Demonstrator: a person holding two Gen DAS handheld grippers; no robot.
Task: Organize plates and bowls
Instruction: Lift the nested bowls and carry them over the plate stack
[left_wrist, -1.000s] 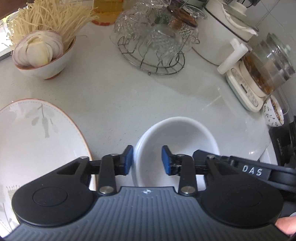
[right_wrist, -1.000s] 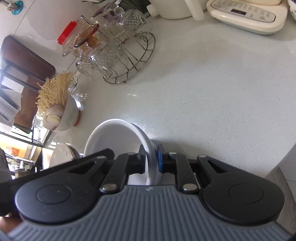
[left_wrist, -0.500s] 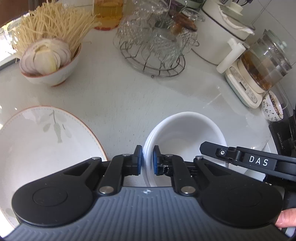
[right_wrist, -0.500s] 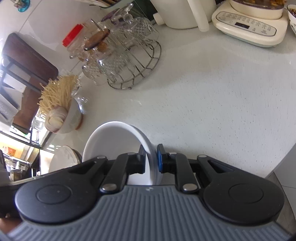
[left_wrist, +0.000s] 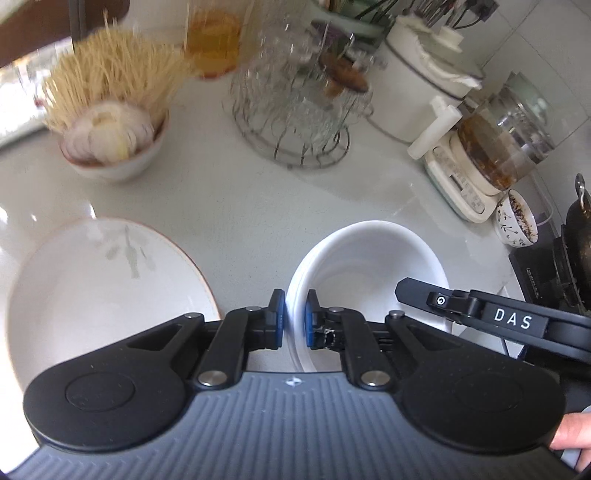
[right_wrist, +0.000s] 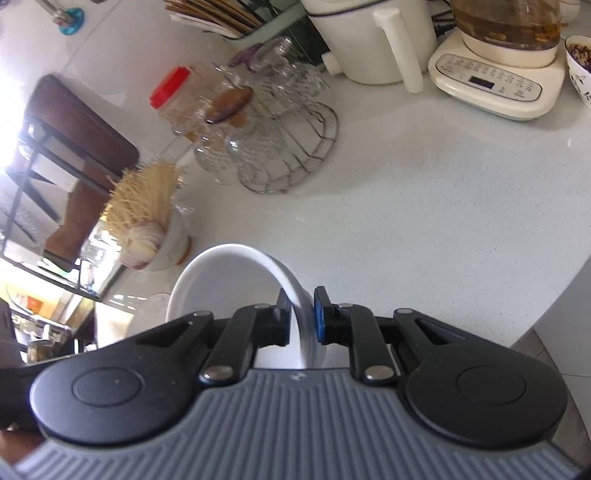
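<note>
left wrist view: left tool now pinching white bowl rim, having closed from open a second ago; right tool still gripping opposite rim, bowl lifting off bench beside plate, probably for stacking.

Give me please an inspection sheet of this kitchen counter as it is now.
Surface: pale speckled stone counter, glossy.
Job's things: plain white ceramic bowl; large white plate with thin orange rim beside it.
Clutter: wire rack of glass cups; bowl of noodles and sliced onion; glass kettle on cream base.
Grippers: left gripper and right gripper both shut on the bowl's rim.
Cables: nothing seen.
Surroundings: tiled wall.
</note>
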